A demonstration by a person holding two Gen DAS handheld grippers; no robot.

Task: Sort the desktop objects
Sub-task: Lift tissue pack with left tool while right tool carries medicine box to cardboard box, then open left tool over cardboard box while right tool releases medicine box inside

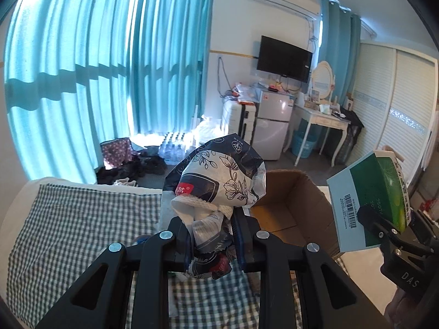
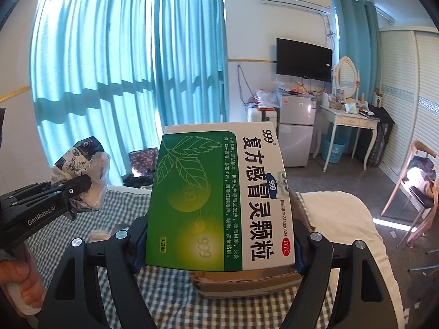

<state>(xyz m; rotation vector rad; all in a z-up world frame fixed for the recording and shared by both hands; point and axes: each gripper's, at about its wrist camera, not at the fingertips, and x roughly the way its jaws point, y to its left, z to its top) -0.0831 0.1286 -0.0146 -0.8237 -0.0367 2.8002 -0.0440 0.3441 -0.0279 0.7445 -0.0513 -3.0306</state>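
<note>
My left gripper (image 1: pixel 211 235) is shut on a crumpled navy-and-white floral tissue packet (image 1: pixel 219 178), held up above the checked cloth; it also shows in the right wrist view (image 2: pixel 82 170) at the left. My right gripper (image 2: pixel 219 246) is shut on a green-and-white medicine box (image 2: pixel 219 197), held upright over an open cardboard box (image 2: pixel 247 282). In the left wrist view the medicine box (image 1: pixel 367 200) hangs at the right, beside the cardboard box (image 1: pixel 288 200), whose inside looks empty.
A green-and-white checked cloth (image 1: pixel 82 224) covers the surface, with a white bed edge (image 2: pixel 343 219) to the right. Across the room stand a small fridge (image 1: pixel 271 126), a white dressing table (image 1: pixel 321 126), a wooden chair (image 2: pixel 419 186) and teal curtains (image 1: pixel 96 68).
</note>
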